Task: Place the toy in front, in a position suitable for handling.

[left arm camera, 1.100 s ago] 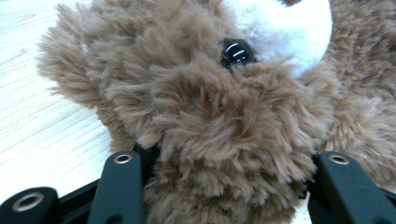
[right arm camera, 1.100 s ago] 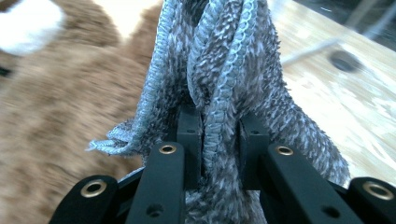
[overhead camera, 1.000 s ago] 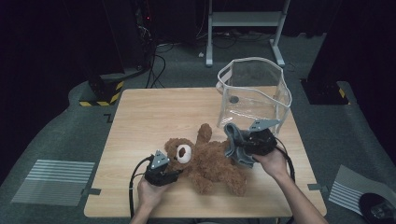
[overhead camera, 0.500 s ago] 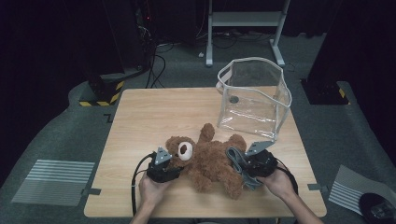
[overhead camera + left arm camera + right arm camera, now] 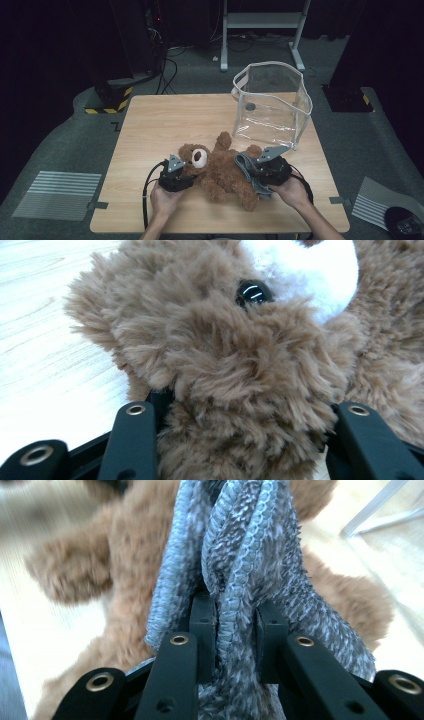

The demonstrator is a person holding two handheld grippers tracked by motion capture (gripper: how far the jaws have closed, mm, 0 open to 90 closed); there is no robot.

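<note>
- Dark room, grey floor; light wooden table (image 5: pixel 150 130) carries everything.
- Brown teddy bear (image 5: pixel 225 172) lies on its back near the table's front edge, head toward the left gripper. Clear plastic bag (image 5: pixel 272 102) stands open behind it, at the back right, apart from the bear.
- Left gripper (image 5: pixel 186 176): fingers (image 5: pixel 131 440) part-closed on the bear's head (image 5: pixel 225 365), fur bulging between them. Reads as a hold pinning the bear.
- Right gripper (image 5: pixel 256 172): fingers (image 5: pixel 202 630) narrow, clamped on a fold of grey cloth (image 5: pixel 240 555), which lies against the bear's belly.
- Step in hand, my read: wiping or covering the bear with the cloth while the left steadies it.
- Next move likely calls for dragging the cloth along the body with the grip kept tight, left holding firm so the bear doesn't slide.
</note>
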